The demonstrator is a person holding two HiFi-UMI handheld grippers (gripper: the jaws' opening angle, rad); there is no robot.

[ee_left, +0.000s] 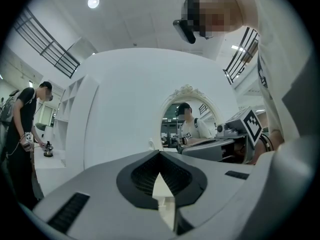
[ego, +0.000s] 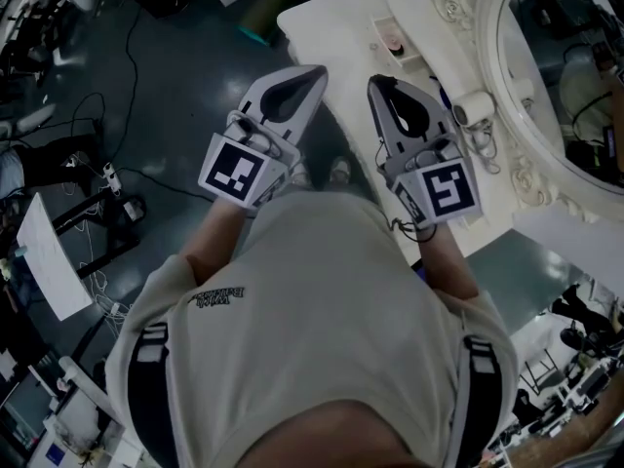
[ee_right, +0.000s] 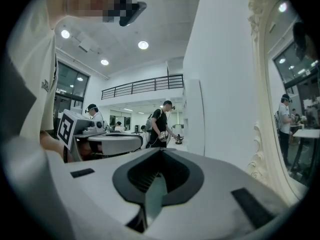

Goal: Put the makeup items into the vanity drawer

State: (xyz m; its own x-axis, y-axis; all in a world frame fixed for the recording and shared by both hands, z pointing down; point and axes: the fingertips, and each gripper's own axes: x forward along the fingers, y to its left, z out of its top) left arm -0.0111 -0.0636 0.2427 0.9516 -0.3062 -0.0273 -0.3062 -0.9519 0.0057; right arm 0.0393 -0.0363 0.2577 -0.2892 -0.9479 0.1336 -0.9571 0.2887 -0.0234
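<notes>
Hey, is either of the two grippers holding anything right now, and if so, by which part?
Nothing is held. The left gripper and the right gripper both have their jaws closed together, with nothing between them.

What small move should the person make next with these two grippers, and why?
The right gripper and the left gripper both have their jaws shut on nothing and are held level in front of the person's chest. It is probably best to open the right gripper's jaws and ease it toward the vanity, since no makeup item is gripped yet.
</notes>
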